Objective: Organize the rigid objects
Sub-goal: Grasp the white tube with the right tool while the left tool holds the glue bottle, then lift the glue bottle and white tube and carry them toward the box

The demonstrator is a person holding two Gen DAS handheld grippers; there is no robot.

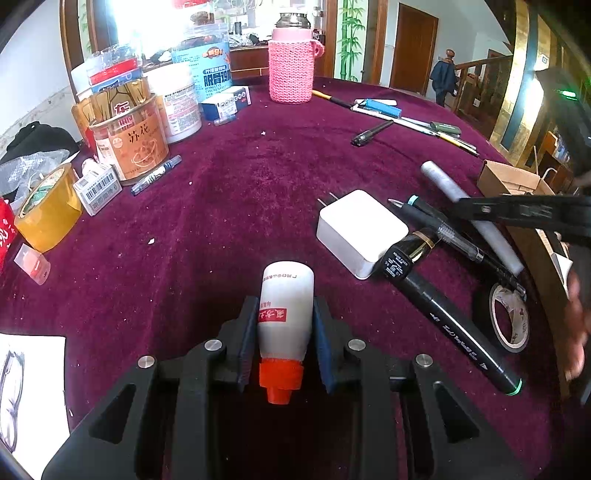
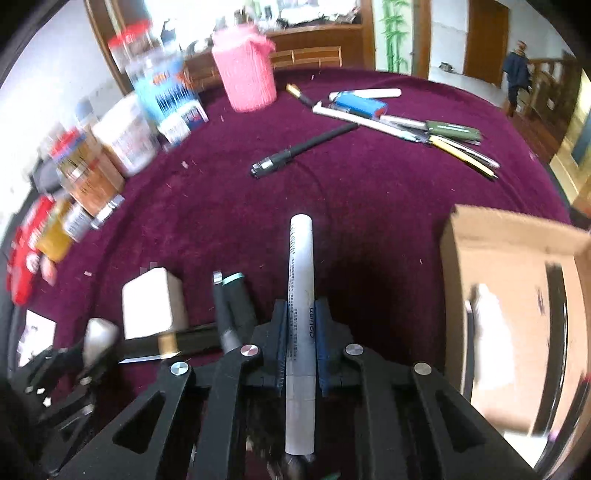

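Near the counter's [image 1: 229,206] right side, both grippers are pinching items — left [image 1: 285,326] a glue bottle [image 1: 284,306], right [image 2: 302,334] a grey marker [image 2: 301,295] — while pens [image 2: 406,122], charger [image 1: 360,230] and tape [image 1: 509,317] are lying unsorted beside the cardboard box [image 2: 513,258].

A table [image 1: 240,192] covered in maroon cloth is seen; far behind it, a bright window [image 1: 155,22] (overexposed), a brown door [image 1: 413,48] and white walls.

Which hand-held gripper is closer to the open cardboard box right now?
Right. The right hand-held gripper, clamping a silver marker, sits just left of the cardboard box. The left hand-held gripper, holding a white orange-capped bottle, is farther left.
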